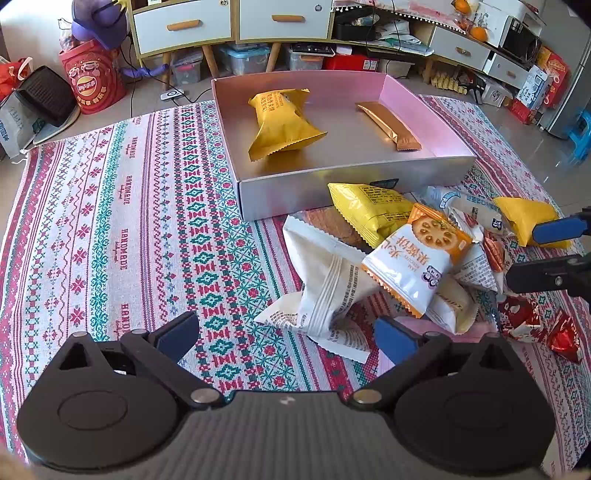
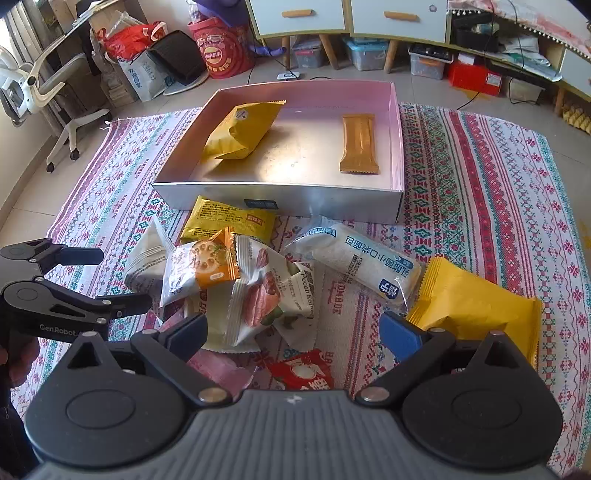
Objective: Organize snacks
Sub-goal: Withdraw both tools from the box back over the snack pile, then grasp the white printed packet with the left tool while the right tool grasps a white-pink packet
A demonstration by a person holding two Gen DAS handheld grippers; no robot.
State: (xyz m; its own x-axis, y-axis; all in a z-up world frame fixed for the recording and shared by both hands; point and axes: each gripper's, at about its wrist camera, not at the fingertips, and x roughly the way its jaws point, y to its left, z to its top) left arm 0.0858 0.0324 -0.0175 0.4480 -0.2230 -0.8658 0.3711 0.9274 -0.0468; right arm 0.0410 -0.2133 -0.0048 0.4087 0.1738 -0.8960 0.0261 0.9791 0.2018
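A silver box [image 1: 332, 184] [image 2: 280, 195] with pink inner walls holds a yellow snack bag [image 1: 282, 123] [image 2: 240, 129] and a brown bar [image 1: 389, 125] [image 2: 359, 144]. A pile of snack packets lies in front of it: an orange-and-white biscuit pack [image 1: 417, 258] [image 2: 201, 269], a yellow pack [image 1: 373, 210] [image 2: 229, 221], a white roll pack [image 2: 358, 262], a pecan pack [image 2: 269, 295] and a yellow bag [image 2: 476, 306]. My left gripper [image 1: 286, 334] is open, empty, left of the pile. My right gripper [image 2: 295, 336] is open, empty, over the pile's near side.
A patterned cloth [image 1: 110, 221] [image 2: 498, 184] covers the floor under the box. White drawers [image 1: 236, 18], storage bins [image 2: 365, 53], a red bucket [image 1: 92, 79] and an office chair [image 2: 44, 88] stand beyond it. Small red candy wrappers [image 1: 561, 338] [image 2: 301, 371] lie near the pile.
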